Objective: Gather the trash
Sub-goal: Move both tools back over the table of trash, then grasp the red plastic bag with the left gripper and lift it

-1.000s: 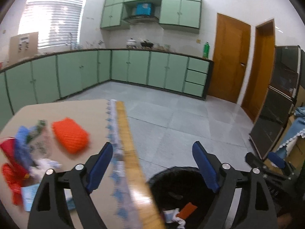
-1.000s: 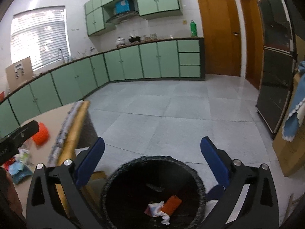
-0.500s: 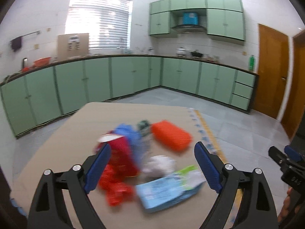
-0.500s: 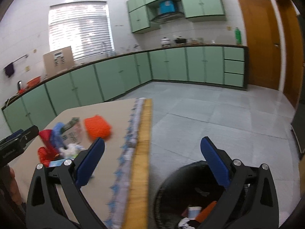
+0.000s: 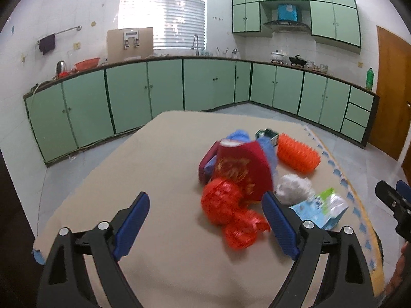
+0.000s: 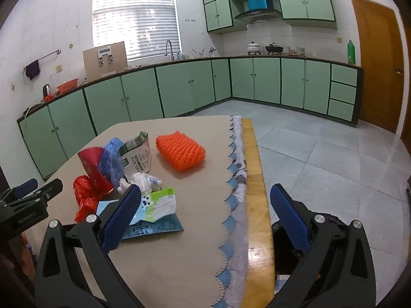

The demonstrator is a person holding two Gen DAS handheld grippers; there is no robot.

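Observation:
A heap of trash lies on the table: a crumpled red wrapper, a red cup, a blue bag, an orange foam net, a white tissue wad, a carton and a light blue packet. My left gripper is open and empty, just short of the red wrapper. My right gripper is open and empty over the table's right edge, its left finger beside the packet. The black bin stands on the floor below the edge.
The tablecloth's scalloped blue trim and a wooden edge run along the table's right side. Green cabinets line the walls, with tiled floor between. A brown door stands at the right.
Both grippers swung left from over the bin to the table. The trash heap now lies before the left gripper, and the bin has slipped to the right view's bottom edge.

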